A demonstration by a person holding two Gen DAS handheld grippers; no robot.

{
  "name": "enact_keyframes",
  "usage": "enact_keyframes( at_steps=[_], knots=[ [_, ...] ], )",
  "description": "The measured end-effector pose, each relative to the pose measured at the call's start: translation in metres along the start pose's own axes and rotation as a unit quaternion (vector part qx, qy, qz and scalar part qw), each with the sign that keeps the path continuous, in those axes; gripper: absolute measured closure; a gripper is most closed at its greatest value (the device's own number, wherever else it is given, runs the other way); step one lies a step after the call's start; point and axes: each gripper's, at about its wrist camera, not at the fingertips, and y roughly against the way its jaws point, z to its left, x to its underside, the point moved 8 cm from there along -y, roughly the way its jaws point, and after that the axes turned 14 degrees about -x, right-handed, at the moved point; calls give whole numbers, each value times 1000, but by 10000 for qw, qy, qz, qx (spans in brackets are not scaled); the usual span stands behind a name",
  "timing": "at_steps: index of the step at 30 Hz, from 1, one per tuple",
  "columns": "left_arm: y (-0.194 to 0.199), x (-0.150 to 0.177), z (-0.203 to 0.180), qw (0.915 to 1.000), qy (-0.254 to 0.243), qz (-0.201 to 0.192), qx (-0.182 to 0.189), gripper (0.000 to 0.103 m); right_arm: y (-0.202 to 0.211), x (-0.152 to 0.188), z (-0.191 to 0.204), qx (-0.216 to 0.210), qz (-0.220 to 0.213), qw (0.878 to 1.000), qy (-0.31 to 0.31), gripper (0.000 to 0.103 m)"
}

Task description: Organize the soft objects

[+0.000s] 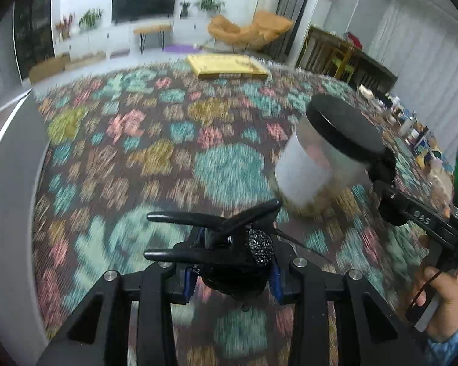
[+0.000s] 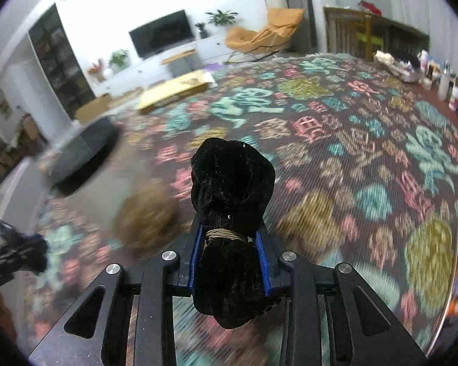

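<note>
Scrunchie [image 2: 232, 183] between right tongs [image 2: 230, 253]

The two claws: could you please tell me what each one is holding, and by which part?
The left claw grips a black hair clip at its sparkly hinge end. The right claw grips a black velvet scrunchie around its banded middle.

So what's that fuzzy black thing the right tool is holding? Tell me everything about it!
The soft black velvety scrunchie looks plush and crumpled, with tiny pale flecks of lint. A thin tan elastic band is wound around its middle, cinching it. The right tool is shut on it at that pinched waist, its blue pads pressing both sides. One puffy end bulges up beyond the pads, the other hangs towards the camera. It is lifted above the colourful patterned tablecloth, touching nothing else.
</note>
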Motion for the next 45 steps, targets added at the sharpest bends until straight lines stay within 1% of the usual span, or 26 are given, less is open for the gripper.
enact_keyframes(
  at_steps=[1,2,3,4,5,6,8,11,13,15,17,18,20,23,26,27,30,32,33,36,38,41,42,44,45],
  knots=[
    [-9,-1,-2,9999,-65,-36,-102,60,-12,-1,-1,33,46,10000,-5,65],
    [-18,-1,-3,9997,-133,11,-196,44,-23,2,-6,74,137,9999,-32,59],
    [-27,2,-4,9994,-182,107,-269,25,-31,6,-9,97,248,9996,-53,46],
    [-33,5,-4,9991,-199,171,-339,20,-35,11,-10,65,335,9994,-53,39],
    [-37,9,-2,9990,-196,164,-365,19,-35,11,-5,53,183,9997,131,22],
    [-39,11,-1,9990,-199,165,-356,19,-35,17,-6,150,263,9994,182,17],
    [-42,17,1,9990,-205,221,-320,17,-39,19,-3,340,380,9981,345,15],
    [-50,23,5,9982,-231,290,-470,16,-46,22,-1,606,533,9951,567,13],
    [-52,24,6,9974,-300,188,-621,12,-46,23,-4,605,529,9952,557,13],
    [-55,25,6,9968,-345,101,-721,6,-46,22,-7,569,491,9960,488,13],
    [-58,27,3,9961,-428,22,-767,2,-46,21,-10,617,480,9959,458,13],
    [-57,27,4,9961,-428,19,-776,2,-48,20,-11,636,482,9958,455,13],
    [-55,27,7,9970,-311,28,-702,2,-47,22,-10,642,483,9957,456,13],
    [-43,35,18,9993,39,-43,-382,2,-47,22,-10,661,491,9955,466,13],
    [-38,36,22,9996,249,-88,-137,0,-46,22,-10,681,493,9954,468,13],
    [-39,35,22,9995,239,-83,-164,0,-46,22,-10,687,494,9953,469,13],
    [-47,32,13,9979,-111,31,-643,0,-48,20,-11,703,499,9952,471,13],
    [-56,24,7,9959,-349,87,-824,0,-49,19,-11,704,498,9952,466,13],
    [-61,19,8,9956,-330,94,-869,0,-49,19,-11,707,497,9952,461,13],
    [-72,7,17,9947,-24,122,-1019,0,-49,19,-11,720,499,9951,462,13],
    [-73,5,17,9940,-11,111,-1088,0,-49,19,-11,722,497,9951,459,13],
    [-73,6,17,9946,-37,133,-1029,0,-49,19,-11,736,489,9951,444,13],
    [-73,5,17,9952,-90,187,-957,0,-49,19,-11,737,488,9951,442,13],
    [-71,2,16,9972,-71,183,-725,0,-49,19,-11,738,488,9951,442,13],
    [-70,-1,16,9987,29,168,-487,0,-49,19,-11,744,489,9950,444,13]
  ],
)
